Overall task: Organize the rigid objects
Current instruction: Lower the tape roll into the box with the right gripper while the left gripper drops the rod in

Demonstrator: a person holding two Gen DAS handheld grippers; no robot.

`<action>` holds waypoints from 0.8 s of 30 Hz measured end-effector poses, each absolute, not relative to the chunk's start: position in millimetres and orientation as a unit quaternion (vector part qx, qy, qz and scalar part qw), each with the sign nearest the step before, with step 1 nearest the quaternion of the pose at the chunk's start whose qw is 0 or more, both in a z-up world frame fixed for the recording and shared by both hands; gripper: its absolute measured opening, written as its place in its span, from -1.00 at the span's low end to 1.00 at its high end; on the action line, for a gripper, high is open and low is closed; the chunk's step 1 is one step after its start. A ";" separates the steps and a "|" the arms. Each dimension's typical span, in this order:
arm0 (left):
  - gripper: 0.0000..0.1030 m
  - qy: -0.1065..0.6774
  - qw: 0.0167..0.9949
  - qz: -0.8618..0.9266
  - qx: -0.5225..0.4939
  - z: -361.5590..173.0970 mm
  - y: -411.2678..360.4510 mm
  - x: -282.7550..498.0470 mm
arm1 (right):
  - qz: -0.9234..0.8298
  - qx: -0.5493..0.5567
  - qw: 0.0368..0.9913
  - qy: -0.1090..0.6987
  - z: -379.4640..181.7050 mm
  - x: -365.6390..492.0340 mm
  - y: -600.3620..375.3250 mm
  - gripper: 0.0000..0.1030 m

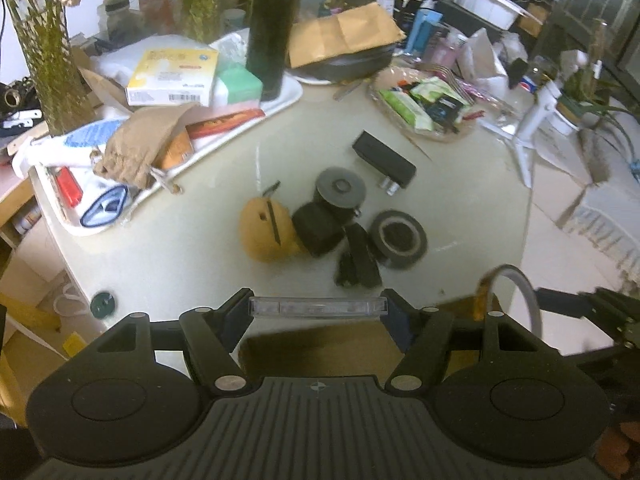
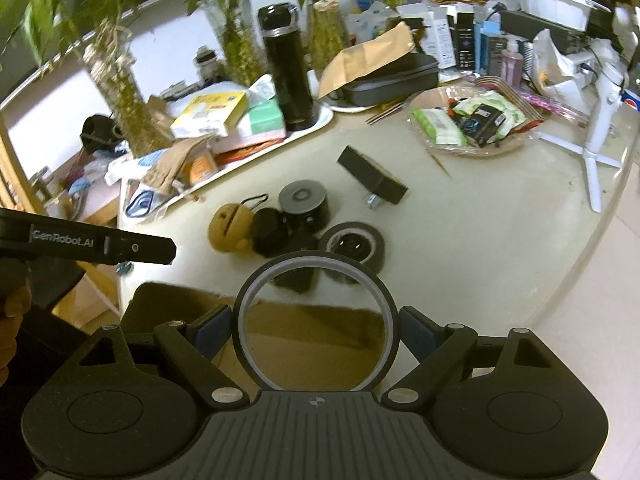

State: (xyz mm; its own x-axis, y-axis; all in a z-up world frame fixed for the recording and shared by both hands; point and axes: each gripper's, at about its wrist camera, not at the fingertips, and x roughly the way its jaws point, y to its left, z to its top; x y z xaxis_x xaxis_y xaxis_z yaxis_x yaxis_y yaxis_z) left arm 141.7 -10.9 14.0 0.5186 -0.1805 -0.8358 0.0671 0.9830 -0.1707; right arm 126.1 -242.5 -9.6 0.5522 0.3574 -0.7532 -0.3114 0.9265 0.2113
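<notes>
My left gripper is shut on a clear plastic bar, held crosswise above a brown cardboard box. My right gripper is shut on a black tape ring, upright, above the same box. On the table lies a cluster: a yellow round toy, a black cube, a grey spool, a black tape roll, a black stapler-like piece and a black charger block. The cluster also shows in the right wrist view.
A white tray with boxes, a black flask and a brown pouch stands at the back left. A snack bowl and a white tripod stand at the right. The left gripper's arm shows at the left of the right wrist view.
</notes>
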 end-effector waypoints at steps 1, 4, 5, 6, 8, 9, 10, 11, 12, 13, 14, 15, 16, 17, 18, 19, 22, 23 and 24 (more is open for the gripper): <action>0.33 0.487 0.868 -0.076 -0.060 13.6 -11.0 137.8 | 0.190 0.022 0.880 0.435 -10.0 124.6 -240.3 0.75; 0.33 0.488 0.867 -0.086 -0.060 12.0 -11.2 128.2 | 0.193 0.015 0.876 0.442 -11.4 119.8 -234.2 0.75; 0.33 0.489 0.865 -0.088 -0.060 10.4 -11.0 125.8 | 0.195 0.013 0.873 0.446 -12.1 118.7 -232.1 0.75; 0.33 0.493 0.863 -0.090 -0.060 8.2 -10.8 123.9 | 0.197 0.011 0.871 0.450 -12.6 117.9 -230.6 0.75; 0.33 0.498 0.860 -0.093 -0.062 3.6 -10.2 121.0 | 0.201 0.007 0.867 0.456 -15.3 116.2 -227.0 0.75; 0.33 0.501 0.858 -0.094 -0.062 0.7 -9.9 119.5 | 0.203 0.003 0.864 0.460 -16.8 114.9 -224.7 0.75; 0.33 0.503 0.856 -0.094 -0.064 -1.9 -9.9 117.9 | 0.205 0.000 0.862 0.463 -18.2 114.1 -223.0 0.75; 0.33 0.507 0.854 -0.095 -0.065 -4.6 -9.3 117.3 | 0.207 -0.002 0.860 0.466 -20.0 113.1 -221.5 0.75; 0.33 0.510 0.852 -0.095 -0.066 -6.8 -8.7 116.8 | 0.209 -0.004 0.859 0.468 -21.8 112.6 -220.2 0.75; 0.33 0.513 0.850 -0.096 -0.068 -9.4 -8.6 116.3 | 0.209 -0.006 0.857 0.471 -23.3 112.2 -219.2 0.75; 0.33 0.515 0.849 -0.097 -0.068 -11.2 -8.8 116.1 | 0.210 -0.008 0.856 0.473 -24.4 111.6 -218.0 0.75; 0.33 0.516 0.848 -0.097 -0.068 -12.9 -8.8 115.9 | 0.210 -0.009 0.855 0.475 -26.1 111.3 -217.0 0.75; 0.33 0.518 0.847 -0.097 -0.067 -14.9 -9.0 116.3 | 0.209 -0.011 0.854 0.477 -27.3 111.3 -216.7 0.75; 0.33 0.521 0.845 -0.097 -0.067 -16.4 -9.2 116.7 | 0.208 -0.012 0.853 0.479 -28.9 111.8 -215.9 0.75; 0.33 0.523 0.844 -0.098 -0.067 -17.6 -9.6 117.0 | 0.207 -0.013 0.852 0.481 -30.0 112.0 -215.1 0.75; 0.33 0.525 0.843 -0.099 -0.067 -19.0 -10.2 116.8 | 0.208 -0.015 0.851 0.483 -31.1 112.3 -214.3 0.75; 0.33 0.522 0.844 -0.101 -0.070 -21.4 -10.4 116.4 | 0.208 -0.023 0.849 0.485 -34.0 112.9 -212.2 0.76; 0.33 0.522 0.844 -0.101 -0.072 -22.1 -10.4 116.7 | 0.211 -0.028 0.849 0.484 -34.7 112.5 -211.1 0.77; 0.35 0.524 0.843 -0.101 -0.073 -22.8 -10.2 117.1 | 0.213 -0.035 0.849 0.482 -35.2 112.5 -210.1 0.91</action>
